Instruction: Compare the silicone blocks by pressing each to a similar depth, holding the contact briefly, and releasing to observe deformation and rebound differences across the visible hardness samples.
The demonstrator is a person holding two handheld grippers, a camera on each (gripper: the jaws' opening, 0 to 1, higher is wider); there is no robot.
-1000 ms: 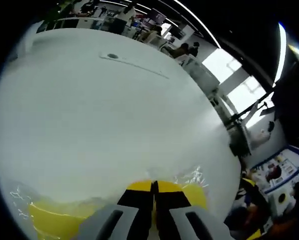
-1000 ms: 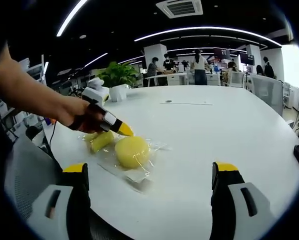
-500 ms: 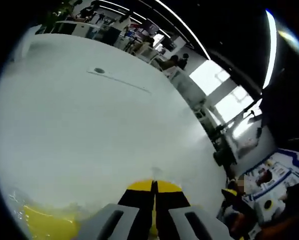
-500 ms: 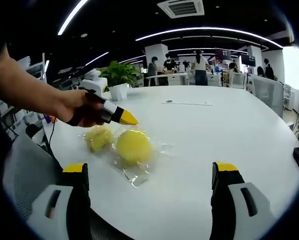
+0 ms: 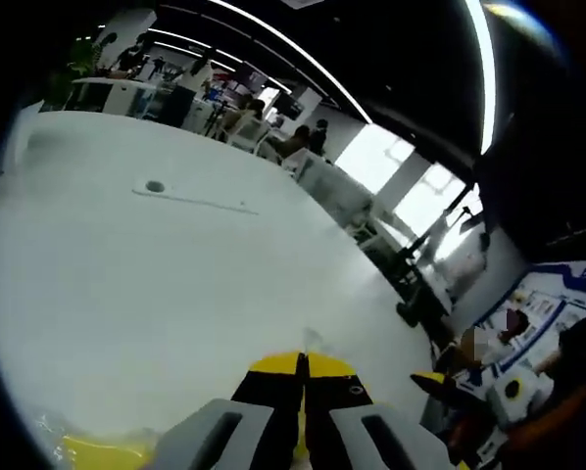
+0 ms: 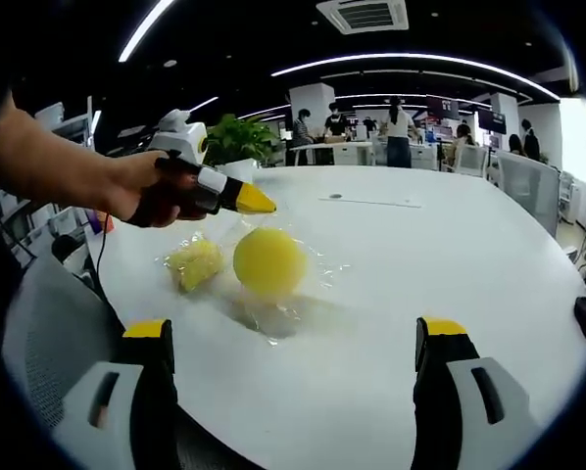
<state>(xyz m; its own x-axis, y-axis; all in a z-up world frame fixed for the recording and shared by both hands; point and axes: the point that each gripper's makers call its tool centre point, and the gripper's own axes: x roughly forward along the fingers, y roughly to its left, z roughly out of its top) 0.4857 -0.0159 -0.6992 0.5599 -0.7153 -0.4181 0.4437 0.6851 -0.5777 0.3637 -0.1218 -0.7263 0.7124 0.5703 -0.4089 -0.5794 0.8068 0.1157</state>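
Jaws of the left gripper (image 6: 252, 201) are clenched tip to tip, pinching the clear plastic bag (image 6: 273, 294) near its upper edge; in the left gripper view the same yellow tips (image 5: 301, 367) meet with no gap. Jaws of the right gripper (image 6: 293, 338) stand spread wide with nothing between them. The round silicone block (image 6: 269, 261) hangs inside the bag above the white table (image 6: 450, 255), a shadow beneath it suggesting that it is lifted clear. The smaller block (image 6: 195, 262) sits beside it, toward the person's hand (image 6: 141, 191), seemingly in the same wrapping; whether it rests on the table cannot be told.

Risk, as a judgement: the thin film may slip from the pinch or tear, dropping the round block, which could then roll across the smooth table. A swinging bag would also make equal pressing depth hard to achieve.

Orientation: the round block appears nearly spherical, with no evident long axis. The smaller block is slightly elongated, its long axis running roughly toward the round block.
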